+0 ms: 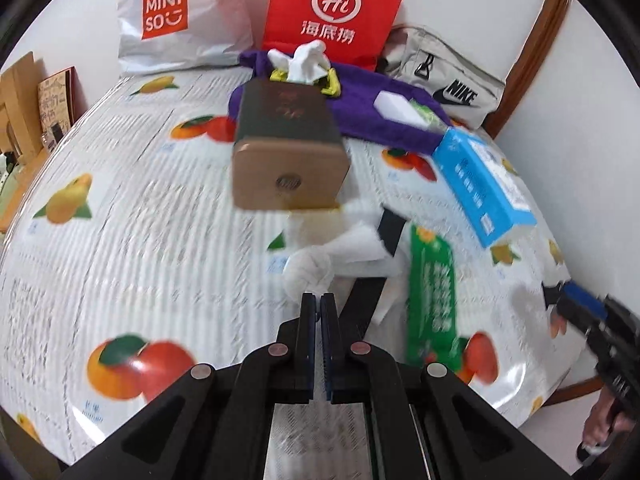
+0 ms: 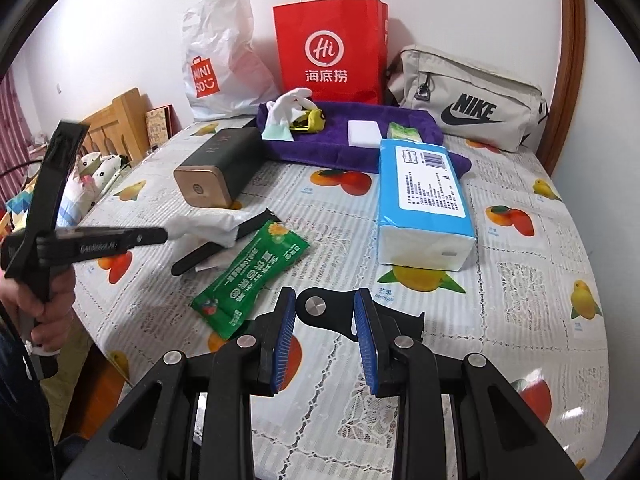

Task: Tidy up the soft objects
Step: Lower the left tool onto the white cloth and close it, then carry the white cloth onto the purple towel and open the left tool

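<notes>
Left gripper [image 1: 318, 300]: jaws closed tight in the left wrist view, nothing visible between the pads; the tips sit right at a knotted white tissue wad [image 1: 308, 270], but no fold shows in the seam, so a grip cannot be confirmed.
Tissue sheet [image 1: 356, 246]: loose white paper spread just beyond the wad, lying over a black strap [image 1: 362, 300] that runs under it.
Green packet [image 1: 430, 296]: flat on the tabletop [image 1: 120, 240] just right of the strap, blurred.
Dark box [image 1: 286, 140]: gold end face toward the lens, further back in the centre.
Purple cloth [image 1: 360, 96]: at the back, carrying a white glove [image 1: 304, 60], a white sponge [image 1: 394, 106] and a small green wipes pack [image 1: 428, 114].
Blue tissue pack [image 1: 480, 184]: right of centre, its far end on the cloth's edge.
Right gripper [image 2: 326, 328]: right wrist view, jaws part open with blue pads apart, a black bracket with a silver stud showing between them; contact with the pads cannot be told.
Other hand's tool, same view: it reaches in from the left with its tip at the loose tissue.
Soft things yet to sort: tissue wad, loose sheet, green packet, all mid-tabletop, well short of the cloth.
Risk, empty pinch: closed jaws may have missed the wad; lifting would leave it behind.
Risk, tearing: thin paper caught under the strap could rip or drag the strap along.
Risk, blur: the left view is smeared, so aim at the wad is uncertain.
</notes>
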Tool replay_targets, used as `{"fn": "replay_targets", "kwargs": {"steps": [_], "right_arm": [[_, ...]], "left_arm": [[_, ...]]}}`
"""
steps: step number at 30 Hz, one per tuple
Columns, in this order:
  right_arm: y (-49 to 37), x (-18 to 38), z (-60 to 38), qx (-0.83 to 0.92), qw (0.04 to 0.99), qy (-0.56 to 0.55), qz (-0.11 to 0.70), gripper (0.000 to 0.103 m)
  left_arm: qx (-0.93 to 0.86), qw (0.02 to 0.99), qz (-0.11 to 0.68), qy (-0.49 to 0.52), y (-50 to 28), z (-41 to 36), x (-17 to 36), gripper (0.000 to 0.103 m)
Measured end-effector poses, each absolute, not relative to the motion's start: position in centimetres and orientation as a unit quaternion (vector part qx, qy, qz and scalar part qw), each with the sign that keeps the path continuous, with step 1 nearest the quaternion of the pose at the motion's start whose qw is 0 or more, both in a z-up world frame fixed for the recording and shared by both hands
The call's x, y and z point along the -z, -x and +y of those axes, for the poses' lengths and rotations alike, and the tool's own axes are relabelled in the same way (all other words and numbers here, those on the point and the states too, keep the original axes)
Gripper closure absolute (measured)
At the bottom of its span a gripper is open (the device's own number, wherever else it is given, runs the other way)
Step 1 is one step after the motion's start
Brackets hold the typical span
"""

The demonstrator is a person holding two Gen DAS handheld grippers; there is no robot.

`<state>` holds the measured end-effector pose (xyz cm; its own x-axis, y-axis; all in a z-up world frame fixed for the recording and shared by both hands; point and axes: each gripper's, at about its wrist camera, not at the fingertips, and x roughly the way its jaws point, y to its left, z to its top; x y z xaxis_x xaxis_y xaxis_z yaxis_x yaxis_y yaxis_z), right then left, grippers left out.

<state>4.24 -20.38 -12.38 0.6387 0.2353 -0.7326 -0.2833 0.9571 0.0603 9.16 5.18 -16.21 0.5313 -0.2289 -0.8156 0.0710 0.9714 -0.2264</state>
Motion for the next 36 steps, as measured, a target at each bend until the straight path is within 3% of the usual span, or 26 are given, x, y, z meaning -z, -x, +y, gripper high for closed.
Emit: {"fn": "replay_targets", "kwargs": {"steps": [4, 8, 10, 14, 19, 20, 36], "right_arm": [[-4.4, 12.6, -20.7, -0.137, 0.905, 0.026, 0.402, 0.073], [-4.6, 12.6, -21.2, -0.130, 0.905, 0.021, 0.404, 0.073], [-4.7, 12.6, -21.6, -0.121, 0.906, 0.021, 0.406, 0.073], [-5.1, 12.5, -22.3, -0.109, 0.906, 0.019, 0.408, 0.073], [-5.7, 12.7, -22.7, -0.100, 0.904, 0.020, 0.415, 0.073], [-5.8, 12.7, -22.8, -0.099, 0.904, 0.018, 0.416, 0.073], [-8.3, 8.8, -24.2, -0.126, 0.914, -0.022, 0.384, 0.073]], "left_arm": [[0.082, 0.869, 0.481, 0.076, -9.0, 5.7, 16.8, 0.098], [0.082, 0.875, 0.472, 0.068, -9.5, 5.8, 16.6, 0.074], [0.083, 0.878, 0.467, 0.062, -9.9, 5.7, 16.4, 0.074], [0.089, 0.879, 0.467, 0.045, -11.0, 5.1, 16.8, 0.063], [0.100, 0.874, 0.474, 0.034, -12.1, 4.4, 18.0, 0.066], [0.106, 0.873, 0.475, 0.029, -12.1, 4.2, 18.2, 0.083], [0.110, 0.895, 0.426, 0.076, -11.8, 5.9, 11.4, 0.083]]}}
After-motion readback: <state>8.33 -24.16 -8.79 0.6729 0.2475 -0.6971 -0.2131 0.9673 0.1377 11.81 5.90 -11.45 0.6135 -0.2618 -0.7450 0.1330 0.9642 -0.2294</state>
